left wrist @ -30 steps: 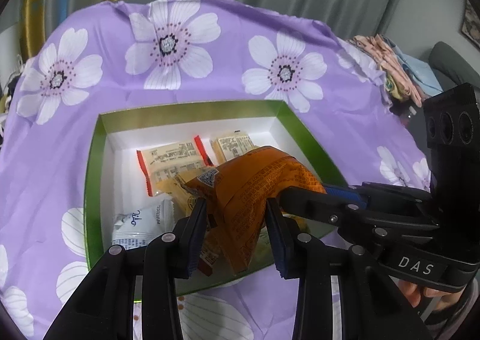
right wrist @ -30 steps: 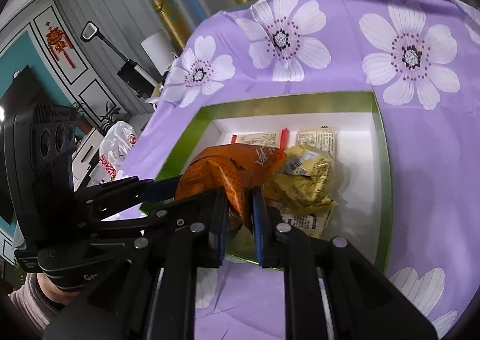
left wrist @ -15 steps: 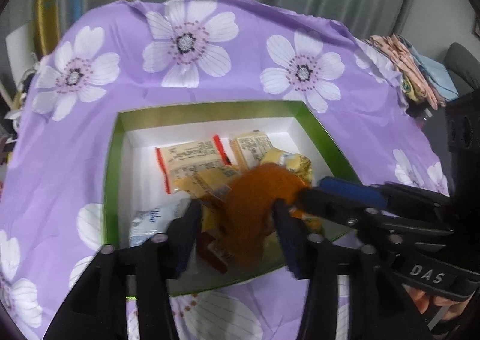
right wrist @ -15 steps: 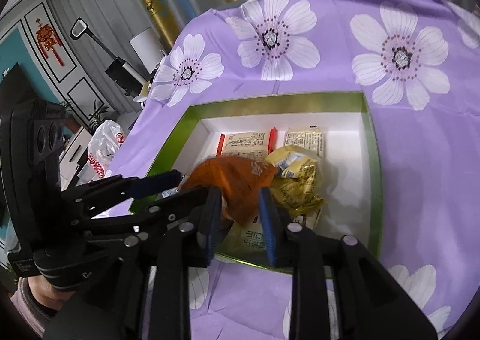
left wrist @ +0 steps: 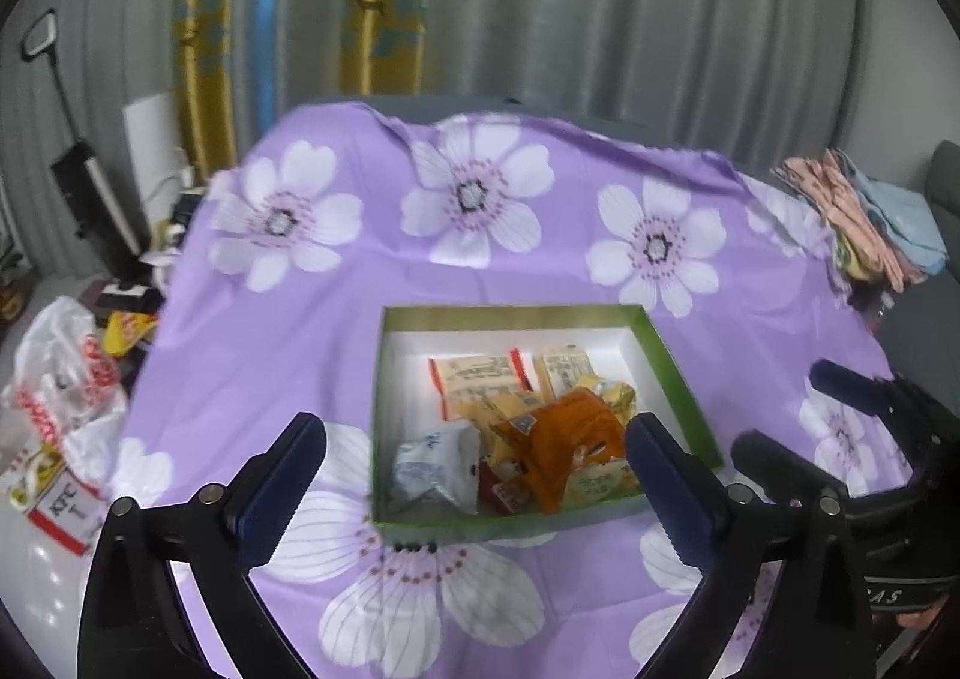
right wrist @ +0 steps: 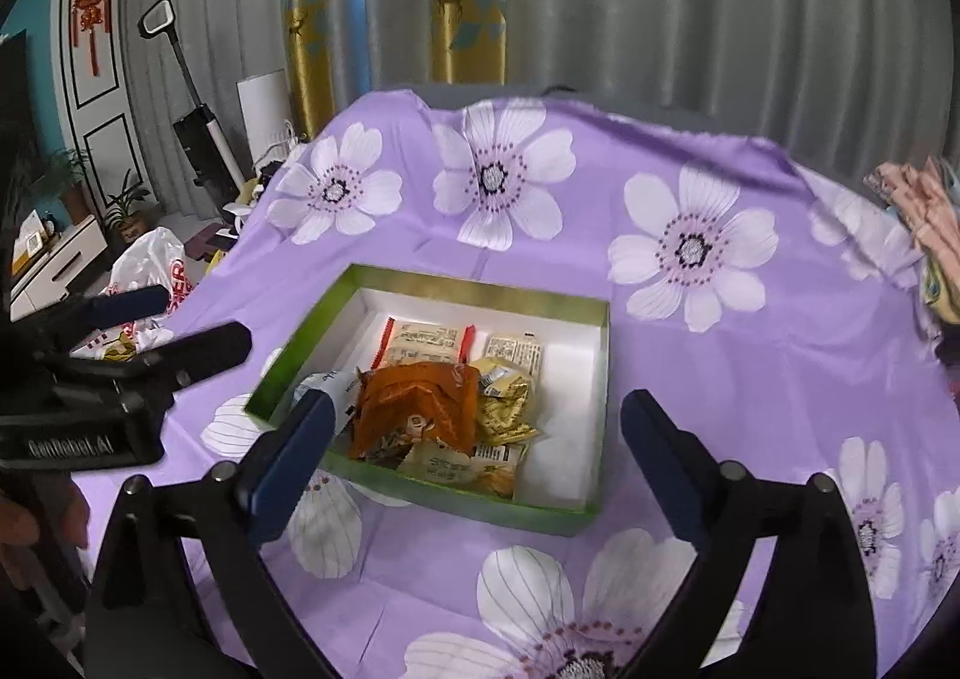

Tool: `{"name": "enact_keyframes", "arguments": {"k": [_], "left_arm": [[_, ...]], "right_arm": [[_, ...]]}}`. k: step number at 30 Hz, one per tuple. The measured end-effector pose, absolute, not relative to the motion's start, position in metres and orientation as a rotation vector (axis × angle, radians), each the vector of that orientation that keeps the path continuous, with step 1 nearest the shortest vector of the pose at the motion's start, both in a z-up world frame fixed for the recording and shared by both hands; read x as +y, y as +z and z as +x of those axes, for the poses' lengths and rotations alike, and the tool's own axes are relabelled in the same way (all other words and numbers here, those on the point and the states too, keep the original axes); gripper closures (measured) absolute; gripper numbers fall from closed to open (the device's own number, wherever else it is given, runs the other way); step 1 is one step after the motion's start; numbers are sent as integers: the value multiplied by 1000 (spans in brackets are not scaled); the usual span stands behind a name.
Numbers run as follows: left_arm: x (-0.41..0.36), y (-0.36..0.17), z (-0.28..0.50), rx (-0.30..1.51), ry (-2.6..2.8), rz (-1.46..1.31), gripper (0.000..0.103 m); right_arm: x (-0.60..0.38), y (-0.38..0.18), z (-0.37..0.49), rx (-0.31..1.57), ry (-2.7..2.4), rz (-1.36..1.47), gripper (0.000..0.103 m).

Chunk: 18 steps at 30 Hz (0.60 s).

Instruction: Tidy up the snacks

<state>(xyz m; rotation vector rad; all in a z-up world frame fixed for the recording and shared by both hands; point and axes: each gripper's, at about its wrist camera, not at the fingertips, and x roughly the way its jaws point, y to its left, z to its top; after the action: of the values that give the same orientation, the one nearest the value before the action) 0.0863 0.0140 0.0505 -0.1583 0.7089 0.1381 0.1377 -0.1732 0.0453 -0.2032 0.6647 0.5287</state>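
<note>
An orange snack bag [left wrist: 570,433] [right wrist: 420,403] lies crumpled in the green box [left wrist: 678,373] [right wrist: 300,343] with the white inside, on top of beige packets [left wrist: 480,379], yellow packets [right wrist: 507,409] and a white packet [left wrist: 438,463]. My left gripper [left wrist: 474,424] hangs above and short of the box, its jaws opening wide with nothing between them. My right gripper [right wrist: 478,402] does the same, jaws opening and empty. Each gripper shows at the edge of the other's view: right gripper [left wrist: 798,415], left gripper [right wrist: 180,322].
A purple cloth with white flowers [left wrist: 480,235] covers the table. Folded cloths [left wrist: 864,217] are piled at its far right edge. On the floor to the left lie a white plastic bag [left wrist: 66,397] and clutter. Grey and gold curtains hang behind.
Both grippers let go of the orange bag, which dropped into the box. Both then rose and drew back from the box, with their jaws spread wide.
</note>
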Motion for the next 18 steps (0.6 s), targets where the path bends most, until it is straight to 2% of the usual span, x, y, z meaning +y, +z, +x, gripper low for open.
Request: {"name": "enact_keyframes", "arguments": {"k": [10,18], "left_arm": [[-3,98,50,680,161,-107,1],[-6,114,45,673,202,-105,1]], "right_arm": [[-179,74,102,614,557,-223,6],[-183,93,89,568,561,-234,5]]}}
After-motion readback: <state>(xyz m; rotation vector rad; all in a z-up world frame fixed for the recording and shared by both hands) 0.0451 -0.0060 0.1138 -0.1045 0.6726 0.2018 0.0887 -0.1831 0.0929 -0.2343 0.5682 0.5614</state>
